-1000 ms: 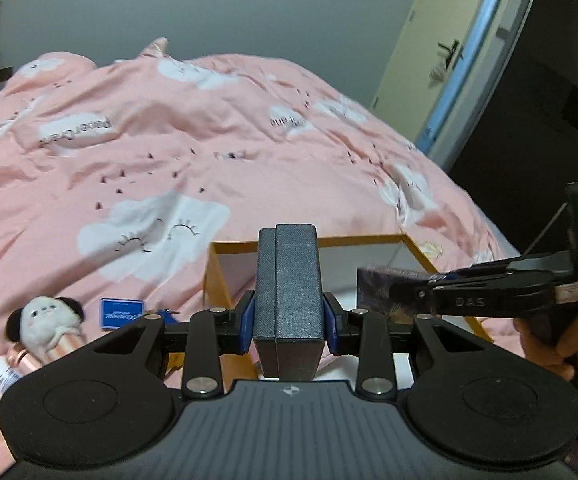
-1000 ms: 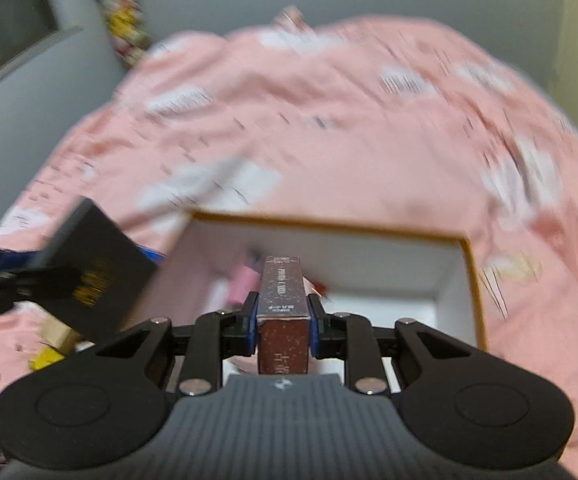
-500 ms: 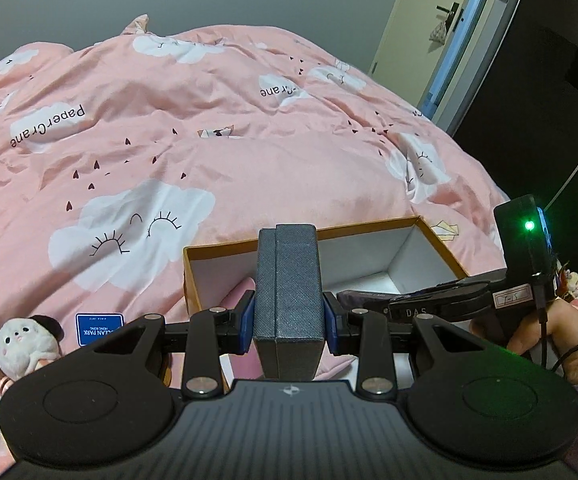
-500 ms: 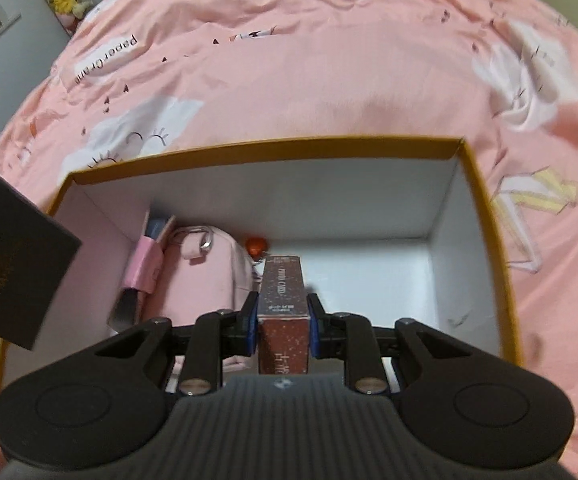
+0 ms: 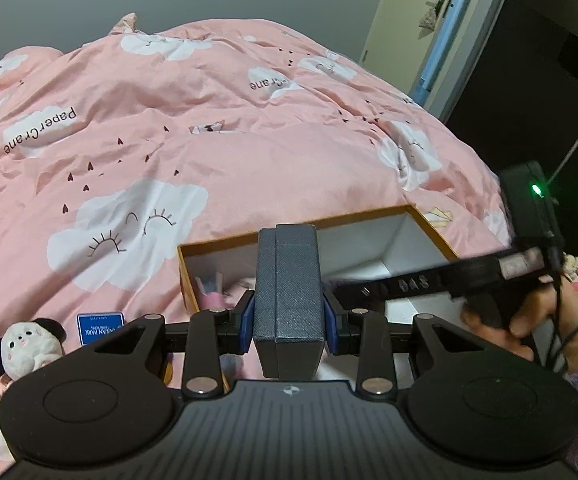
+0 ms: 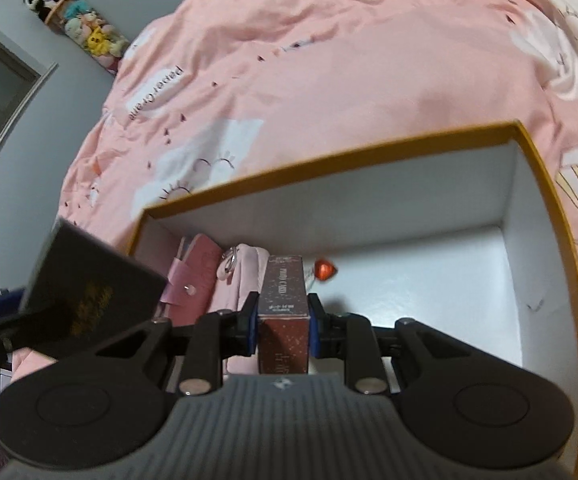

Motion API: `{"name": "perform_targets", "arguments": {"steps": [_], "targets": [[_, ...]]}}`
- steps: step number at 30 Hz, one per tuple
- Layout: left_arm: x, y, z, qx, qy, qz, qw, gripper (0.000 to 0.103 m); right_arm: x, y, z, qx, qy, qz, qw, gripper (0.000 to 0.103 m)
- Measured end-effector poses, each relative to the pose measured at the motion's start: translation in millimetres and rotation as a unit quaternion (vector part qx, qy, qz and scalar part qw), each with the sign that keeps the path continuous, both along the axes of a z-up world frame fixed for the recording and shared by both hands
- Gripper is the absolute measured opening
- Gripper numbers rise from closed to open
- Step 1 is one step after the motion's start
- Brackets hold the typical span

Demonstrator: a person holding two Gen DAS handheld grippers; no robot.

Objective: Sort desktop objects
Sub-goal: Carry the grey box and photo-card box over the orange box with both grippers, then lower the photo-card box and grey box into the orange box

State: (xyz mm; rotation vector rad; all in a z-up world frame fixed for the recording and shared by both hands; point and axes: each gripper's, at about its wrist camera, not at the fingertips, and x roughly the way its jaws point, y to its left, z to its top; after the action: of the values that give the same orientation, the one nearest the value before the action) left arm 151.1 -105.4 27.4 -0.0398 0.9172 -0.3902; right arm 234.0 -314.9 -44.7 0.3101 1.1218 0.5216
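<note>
1. Left gripper [image 5: 289,316]: both blue pads pressed against the sides of a dark grey textured box [image 5: 288,292], which stands upright between them. It is carried above the near left part of the storage box; the same box shows from the right wrist camera as a dark slab with gold lettering [image 6: 89,292] at the left edge.
2. Right gripper [image 6: 283,320]: fingers set narrow, clamped on a slim reddish-brown glittery carton [image 6: 283,312] (white print on its top face, too small to read). The carton is held over the storage box interior, just right of the pink items.
3. Storage box [image 6: 545,208]: open cardboard, orange rim and white inside, resting on the bedding.
4. Contents of the storage box: a pink snap-button wallet [image 6: 193,276] against the left wall; a pale pink pouch with a metal ring [image 6: 241,272] beside it; a small red object [image 6: 325,269] on the floor (kind unclear).
5. Pink duvet [image 5: 249,140]: white sleepy clouds, "PaperCrane" lettering.
6. Loose items left of the storage box: a blue card [image 5: 100,327] and a small white-and-black plush toy [image 5: 25,346], both lying on the duvet.
7. Person's hand [image 5: 529,312]: wrapped round the right gripper's handle, right of the storage box.
</note>
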Motion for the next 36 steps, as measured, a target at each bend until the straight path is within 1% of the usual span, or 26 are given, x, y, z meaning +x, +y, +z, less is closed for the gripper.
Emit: {"name": "perform_targets", "arguments": {"steps": [3,4,6,9,11,13,16,18,20,22,24,25,27,29,32,34,36], "targets": [[-10.3,-2.1,2.9,0.000,0.006,-0.018,0.9998,0.038,3.3,6.4,0.9,0.035,0.015,0.011,0.999,0.025],[-13.6,-3.3,3.2,-0.001,0.010,-0.025,0.9996,0.038,3.7,10.4,1.2,0.034,0.013,0.016,0.999,0.025],[-19.1,-6.0,2.4,-0.004,0.019,-0.041,0.9990,0.038,3.3,21.5,2.5,0.012,-0.004,0.024,1.000,0.025],[-25.1,-12.0,-4.5,-0.005,0.037,-0.063,0.9973,0.038,6.2,29.5,3.8,0.002,-0.016,0.039,0.999,0.025],[-23.0,-18.4,-13.1,0.004,0.053,-0.068,0.9963,0.038,7.6,35.4,8.3,-0.015,-0.033,0.059,0.998,0.025],[-19.0,-23.2,-19.7,0.009,0.062,-0.064,0.9959,0.038,8.8,41.2,11.5,-0.033,-0.048,0.080,0.995,0.025],[-6.4,-27.8,-30.7,-0.013,0.093,-0.057,0.9939,0.038,10.4,48.8,15.2,-0.058,-0.064,0.110,0.990,0.025],[0.6,-32.2,-37.0,-0.023,0.106,-0.053,0.9927,0.038,11.2,51.8,17.5,-0.064,-0.070,0.125,0.988,0.025],[4.8,-38.5,-41.7,-0.022,0.112,-0.053,0.9920,0.038,11.4,55.6,18.9,-0.071,-0.079,0.137,0.985,0.025],[7.6,-43.8,-47.1,-0.020,0.121,-0.049,0.9913,0.038,9.2,58.8,20.0,-0.093,-0.098,0.144,0.980,0.025],[11.9,-43.1,-52.0,-0.019,0.130,-0.037,0.9906,0.038,8.5,59.2,19.6,-0.107,-0.110,0.146,0.977,0.025],[12.9,-41.7,-53.3,-0.011,0.128,-0.028,0.9913,0.038,9.3,57.8,19.2,-0.110,-0.111,0.143,0.977,0.025],[14.6,-36.3,-53.6,-0.005,0.125,-0.015,0.9920,0.038,10.9,51.5,19.4,-0.111,-0.110,0.132,0.979,0.024],[15.6,-30.7,-51.8,-0.010,0.127,-0.004,0.9919,0.038,11.8,43.8,20.1,-0.108,-0.109,0.121,0.981,0.025],[13.5,-26.0,-47.6,0.008,0.111,0.012,0.9937,0.038,10.0,33.2,18.3,-0.126,-0.110,0.105,0.980,0.025],[15.9,-24.5,-48.6,0.014,0.110,0.026,0.9935,0.038,7.0,29.1,13.4,-0.139,-0.103,0.102,0.980,0.025],[22.0,-24.5,-53.0,0.009,0.117,0.036,0.9924,0.038,3.2,25.7,7.1,-0.141,-0.091,0.103,0.980,0.025]]}}
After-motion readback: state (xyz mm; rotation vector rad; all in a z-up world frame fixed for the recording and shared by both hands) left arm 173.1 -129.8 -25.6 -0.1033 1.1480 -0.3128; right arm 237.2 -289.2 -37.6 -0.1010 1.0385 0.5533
